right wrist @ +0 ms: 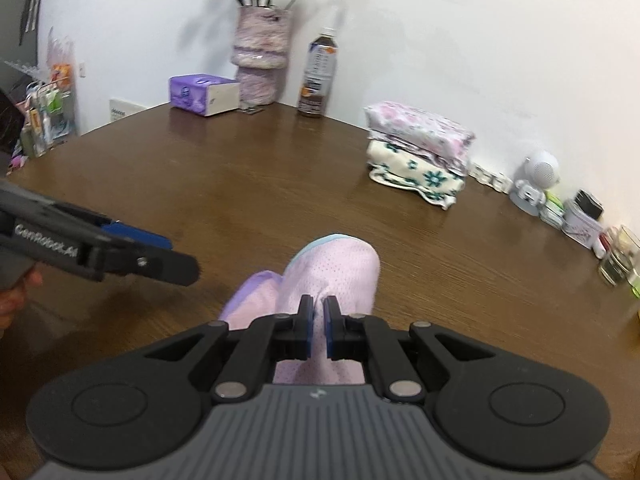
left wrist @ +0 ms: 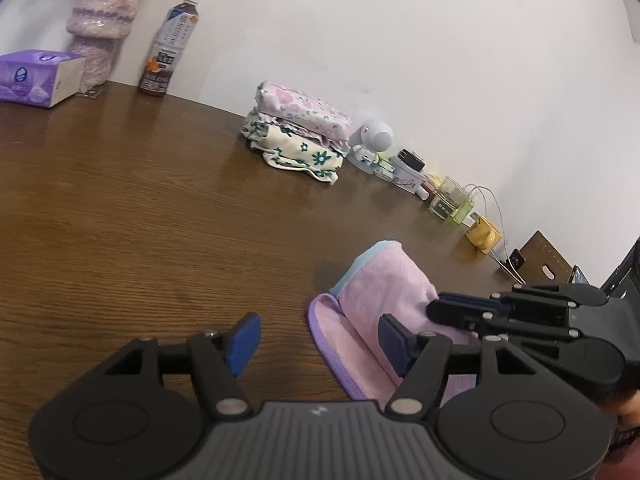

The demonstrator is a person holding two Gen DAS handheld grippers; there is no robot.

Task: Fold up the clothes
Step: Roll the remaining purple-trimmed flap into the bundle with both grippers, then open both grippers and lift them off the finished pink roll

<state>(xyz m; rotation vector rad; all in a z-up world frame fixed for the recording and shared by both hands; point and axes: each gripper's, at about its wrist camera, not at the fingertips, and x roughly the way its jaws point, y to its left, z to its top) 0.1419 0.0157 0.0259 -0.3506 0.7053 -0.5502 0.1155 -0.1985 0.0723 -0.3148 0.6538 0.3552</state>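
A pink garment with purple and light-blue trim (left wrist: 380,292) lies partly folded on the brown table (left wrist: 140,220), bulging up at its far end. My left gripper (left wrist: 320,340) is open and empty, its right finger over the garment's near edge. My right gripper (right wrist: 317,314) is shut on the pink garment (right wrist: 336,268) and holds its near part up. In the left wrist view the right gripper (left wrist: 436,310) comes in from the right onto the cloth. In the right wrist view the left gripper (right wrist: 176,258) hovers to the left of the garment.
A stack of folded floral clothes (left wrist: 296,136) sits at the far side by the wall. A drink bottle (left wrist: 170,46), tissue box (left wrist: 38,76) and knit-covered vase (left wrist: 102,20) stand at the back left. Small items, a white speaker (left wrist: 372,140) and cables line the wall at right.
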